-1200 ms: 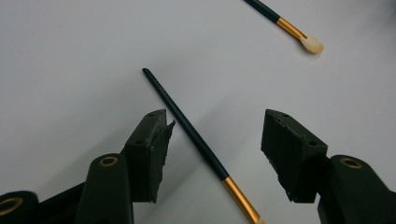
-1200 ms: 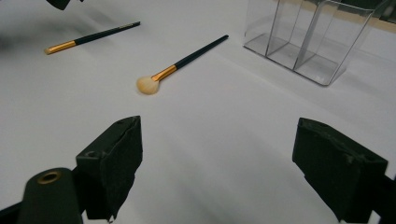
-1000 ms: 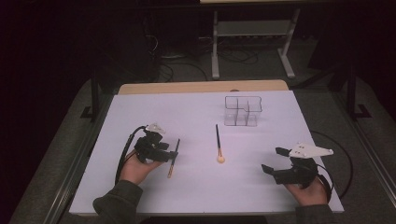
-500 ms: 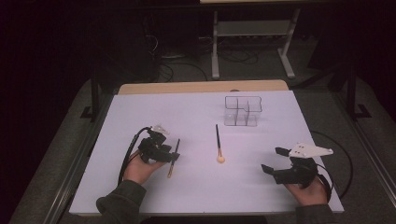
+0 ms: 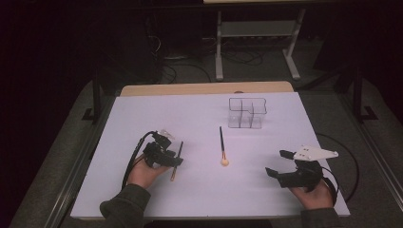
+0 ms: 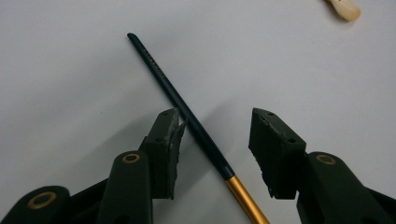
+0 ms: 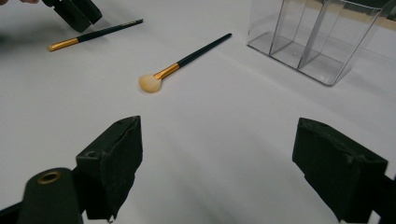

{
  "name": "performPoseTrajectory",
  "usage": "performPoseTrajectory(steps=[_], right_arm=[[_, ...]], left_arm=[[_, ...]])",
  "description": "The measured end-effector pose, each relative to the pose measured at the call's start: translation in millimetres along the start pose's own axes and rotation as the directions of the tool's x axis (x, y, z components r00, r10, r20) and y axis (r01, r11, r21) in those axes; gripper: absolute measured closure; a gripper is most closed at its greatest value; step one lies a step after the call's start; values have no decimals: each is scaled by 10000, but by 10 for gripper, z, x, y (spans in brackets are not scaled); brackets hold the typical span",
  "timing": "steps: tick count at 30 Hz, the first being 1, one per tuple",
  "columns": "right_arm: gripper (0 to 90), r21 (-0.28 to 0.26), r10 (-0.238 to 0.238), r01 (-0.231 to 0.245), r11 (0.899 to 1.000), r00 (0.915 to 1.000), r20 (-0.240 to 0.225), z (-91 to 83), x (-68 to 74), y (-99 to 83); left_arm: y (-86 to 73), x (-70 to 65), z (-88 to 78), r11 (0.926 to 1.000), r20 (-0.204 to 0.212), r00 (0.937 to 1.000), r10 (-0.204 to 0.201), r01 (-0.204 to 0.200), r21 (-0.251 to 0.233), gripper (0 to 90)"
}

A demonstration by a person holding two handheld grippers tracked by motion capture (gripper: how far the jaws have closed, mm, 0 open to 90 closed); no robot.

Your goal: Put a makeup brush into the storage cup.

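Note:
A thin brush (image 5: 176, 160) with a dark handle and gold ferrule lies on the white table (image 5: 199, 199). My left gripper (image 5: 172, 156) straddles its handle (image 6: 187, 112). The jaws have just been closing. The left pad (image 6: 170, 135) is at the handle while the right pad (image 6: 271, 144) stands apart, so there is no grip. A second brush (image 5: 221, 145) with a pale fluffy head lies at mid-table, also visible as a brush (image 7: 187, 58) in the right gripper view. My right gripper (image 5: 280, 164) rests open near the front right, nothing between its pads (image 7: 116, 158).
A clear compartmented organizer (image 5: 246, 113) stands behind the fluffy brush, empty as far as I can see; it shows at upper right (image 7: 317, 37) in the right gripper view. A cable (image 5: 347, 161) loops by the right hand. The table's wooden far edge (image 5: 204, 88) borders dark floor.
The left gripper has edged a little toward the thin brush and its jaws have narrowed around the handle. The right gripper and both brushes have stayed put.

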State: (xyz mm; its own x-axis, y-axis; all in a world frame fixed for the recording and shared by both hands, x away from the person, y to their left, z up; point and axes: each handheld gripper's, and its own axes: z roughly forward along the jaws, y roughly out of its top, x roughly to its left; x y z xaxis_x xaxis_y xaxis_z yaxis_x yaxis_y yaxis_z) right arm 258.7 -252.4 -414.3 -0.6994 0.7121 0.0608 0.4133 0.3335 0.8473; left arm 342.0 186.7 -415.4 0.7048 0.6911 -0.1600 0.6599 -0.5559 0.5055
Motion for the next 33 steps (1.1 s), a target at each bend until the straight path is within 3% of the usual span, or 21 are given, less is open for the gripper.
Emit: performPoseTrajectory(steps=[16, 33], right_arm=[[149, 83, -1, 1, 10000, 10000, -35, 7, 4, 1], [152, 12, -112, 112, 9999, 9999, 2, -6, 8, 10]], left_arm=[[-48, 21, 60, 9992, -133, 9997, -188, 193, 347, 586], [-44, 9, 74, 9986, -269, 9996, 40, -26, 533, 645]])
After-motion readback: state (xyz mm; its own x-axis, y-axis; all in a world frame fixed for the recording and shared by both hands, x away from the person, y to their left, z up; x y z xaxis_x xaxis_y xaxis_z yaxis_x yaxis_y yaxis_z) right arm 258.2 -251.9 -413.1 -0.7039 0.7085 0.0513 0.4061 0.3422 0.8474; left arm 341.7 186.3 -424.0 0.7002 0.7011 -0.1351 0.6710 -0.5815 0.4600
